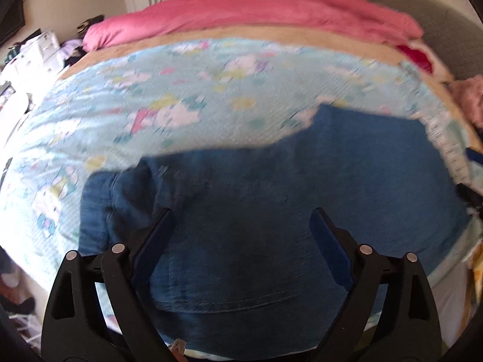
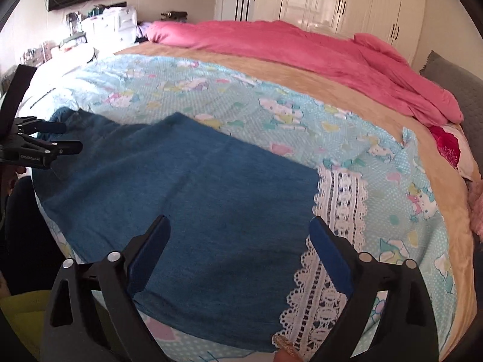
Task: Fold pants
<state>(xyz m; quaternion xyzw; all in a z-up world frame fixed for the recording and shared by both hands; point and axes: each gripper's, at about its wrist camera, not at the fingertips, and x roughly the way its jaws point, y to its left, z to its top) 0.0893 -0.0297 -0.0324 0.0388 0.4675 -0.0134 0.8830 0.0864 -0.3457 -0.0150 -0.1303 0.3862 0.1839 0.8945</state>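
1. Left claw (image 1: pixel 241 232): spread wide, nothing between the blue pads, hung over the left part of the pants (image 1: pixel 271 211); seen from the right wrist as well, at the far left edge (image 2: pixel 60 144), pointed in over the cloth.
2. Right claw (image 2: pixel 240 235): likewise spread wide and empty, poised over the right end of the pants (image 2: pixel 181 187), one finger (image 2: pixel 329 253) above the lace strip (image 2: pixel 338 199) just beside the cloth edge.
3. Pants: laid flat as a wide blue slab on the near part of the bedspread (image 2: pixel 241 99), already doubled over by the look of it, with a thick bunched end at the left (image 1: pixel 120 193) and a straight edge at the right, touching the lace strip.
4. Beyond, left to right: cluttered dresser (image 2: pixel 105 27), pink quilt (image 2: pixel 302 48) across the far side of the bed, white wardrobe (image 2: pixel 347 0).
5. Handling, judged: denim-like, soft but with some body; fairly heavy for cloth, prone to sag between two holds, not slippery, not fragile.
6. Where to take hold, judged: at the two corners of one short end, one claw on each, pinched through all layers so the lower layer does not trail; bunched left end thicker, needing a deeper bite.
7. Risk, judged: bedspread or lace caught up along with the pants if pinched too low.
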